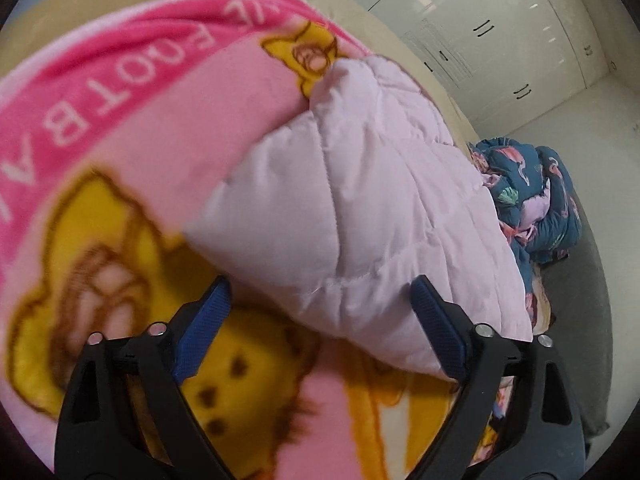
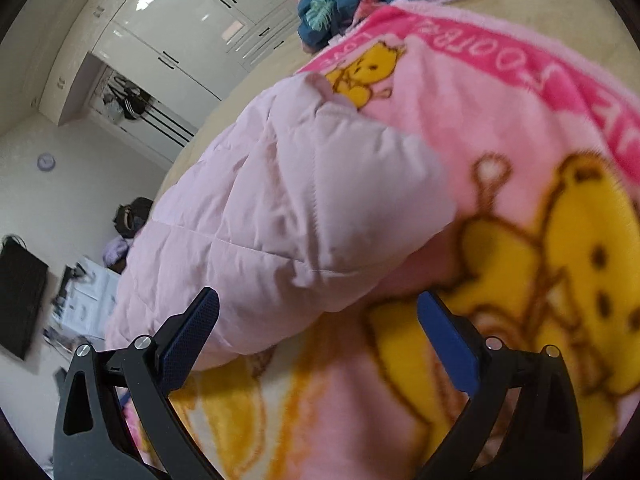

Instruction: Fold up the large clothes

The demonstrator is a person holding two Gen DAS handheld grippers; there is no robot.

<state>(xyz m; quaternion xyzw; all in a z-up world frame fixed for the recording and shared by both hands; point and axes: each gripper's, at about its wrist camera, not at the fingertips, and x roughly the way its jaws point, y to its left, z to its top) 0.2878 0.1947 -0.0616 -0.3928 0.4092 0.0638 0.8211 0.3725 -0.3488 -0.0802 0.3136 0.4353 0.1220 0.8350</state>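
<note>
So: pale pink quilted jacket (image 1: 360, 208) lies folded on pink bear-print blanket (image 1: 132, 128). Left gripper (image 1: 320, 320) & right gripper (image 2: 320, 332) both spread wide, holding nothing.

White capital letters run along the deep-pink band (image 1: 132, 80) of the pink bear-print blanket (image 1: 224, 92), reading "FOOTBA" upside down in the left wrist view with the rest cut off, while the right wrist view shows the lettering too blurred to read.
</note>
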